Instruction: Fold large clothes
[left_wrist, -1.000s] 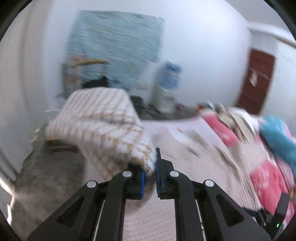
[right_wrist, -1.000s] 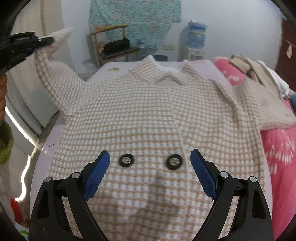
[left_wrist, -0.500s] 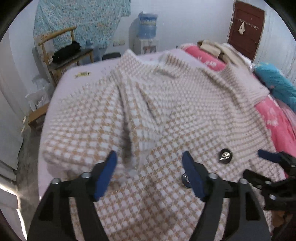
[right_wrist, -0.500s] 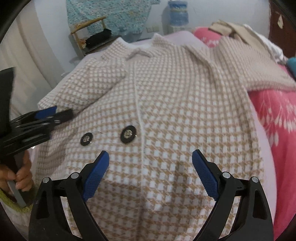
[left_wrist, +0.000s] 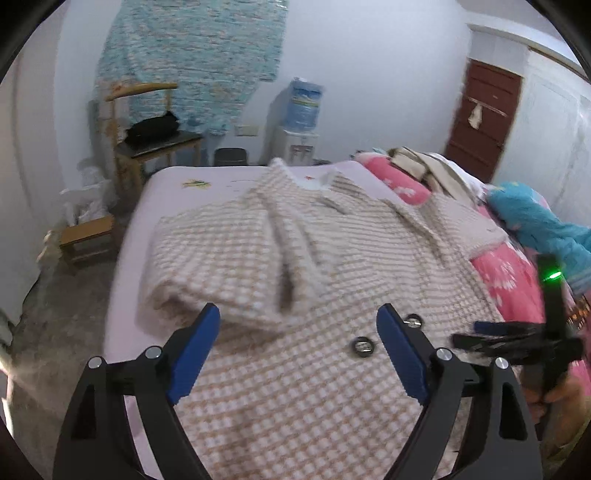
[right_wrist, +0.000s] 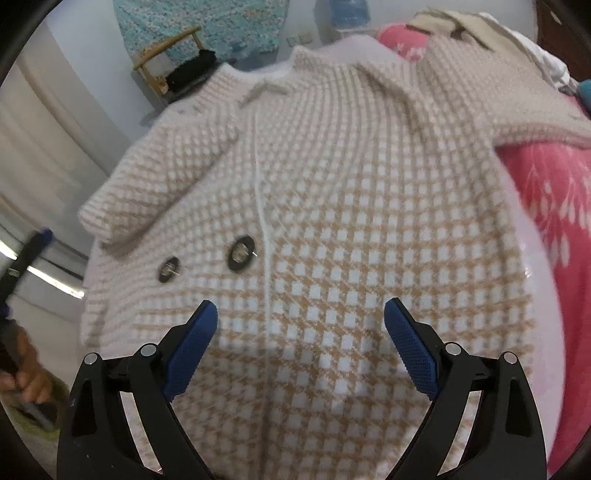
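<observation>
Woolly and thick, the beige-and-white checked knit coat (right_wrist: 332, 229) lies front-up across the pale lilac bed (left_wrist: 166, 184), collar toward the far end. Taking the 2 round black buttons (right_wrist: 241, 253) as the landmark: one sleeve (left_wrist: 221, 266) is already folded in over the chest just beyond and to the left of them, while the other sleeve (right_wrist: 517, 107) stretches well away to the right, out over a pink patterned quilt (right_wrist: 546, 192).

The left gripper (left_wrist: 298, 341) has just been opening, and its blue fingers stand wide above the cloth near the buttons with nothing between them. The right gripper (right_wrist: 301, 338) is likewise spread wide and empty, on the near side of the buttons over the lower front.

This fabric looks soft, bulky and fairly heavy; it should drape and sag rather than hold a crease, and probably grips well. Best hold is likely a firm edge, the far sleeve's cuff or the hem corners, though the hem itself is out of view.
</observation>
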